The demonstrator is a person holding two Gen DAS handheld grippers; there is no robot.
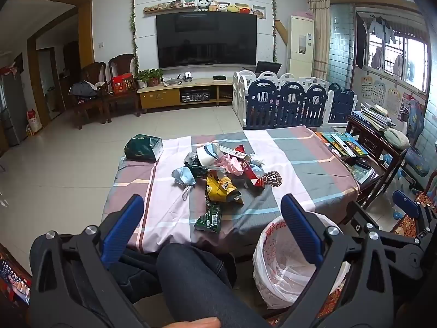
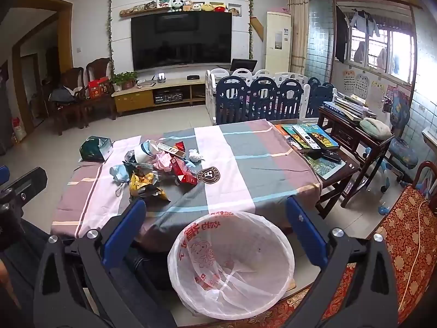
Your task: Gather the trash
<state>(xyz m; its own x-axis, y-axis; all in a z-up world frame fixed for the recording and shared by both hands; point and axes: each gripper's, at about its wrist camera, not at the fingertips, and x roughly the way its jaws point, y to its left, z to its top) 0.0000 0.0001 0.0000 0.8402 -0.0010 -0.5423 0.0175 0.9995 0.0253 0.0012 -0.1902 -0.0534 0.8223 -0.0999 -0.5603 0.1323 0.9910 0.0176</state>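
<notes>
Knee point(image 1: 191, 281) (left view only), both grippers point(image 1: 215, 218) point(image 2: 218, 224) spread empty, bin point(image 2: 232, 268) probably empty, trash point(image 1: 218, 169) on table point(image 1: 300, 164).

You face a tablecloth point(image 2: 245, 164) in wide pink, grey and mauve stripes crossed by thin light-blue and peach lines, with a dark round badge printed on it. The bin liner point(image 2: 232, 268) is translucent white with red print. Your gripper pads point(image 1: 123, 227) are blue on black frames; the wrapper point(image 1: 218, 188) is yellow.
</notes>
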